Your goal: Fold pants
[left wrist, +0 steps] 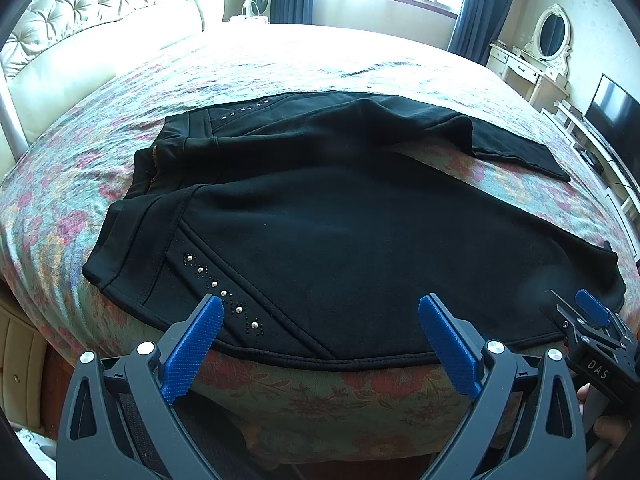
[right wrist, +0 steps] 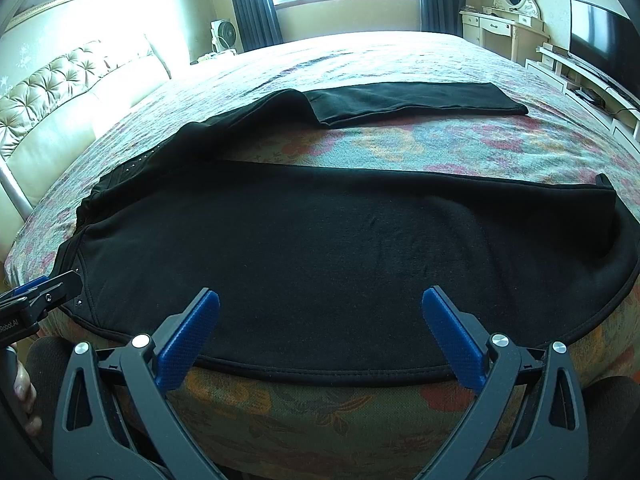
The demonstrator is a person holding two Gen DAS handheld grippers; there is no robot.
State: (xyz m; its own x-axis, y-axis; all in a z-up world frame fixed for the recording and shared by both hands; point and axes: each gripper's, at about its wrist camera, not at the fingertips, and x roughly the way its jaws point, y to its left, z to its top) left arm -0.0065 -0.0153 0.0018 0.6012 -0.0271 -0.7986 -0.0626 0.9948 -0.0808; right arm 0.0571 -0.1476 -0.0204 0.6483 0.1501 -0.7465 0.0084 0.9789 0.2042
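Observation:
Black pants (left wrist: 320,216) lie spread on the floral bedspread, waistband to the left, both legs running right and apart. Studs (left wrist: 224,292) mark the near hip. My left gripper (left wrist: 320,312) is open, hovering over the near hem edge by the studs, holding nothing. In the right wrist view the pants (right wrist: 320,248) fill the foreground, the far leg (right wrist: 412,100) lies behind. My right gripper (right wrist: 320,308) is open above the near leg's edge, empty. Each gripper shows in the other's view: the right one (left wrist: 592,320), the left one (right wrist: 36,292).
The bed (left wrist: 320,64) has a tufted cream headboard (left wrist: 76,4) at the left. A dresser with oval mirror (left wrist: 548,40), a TV (right wrist: 600,40) on a low shelf and a fan (right wrist: 224,36) stand beyond. The bed's front edge (right wrist: 304,412) drops below the grippers.

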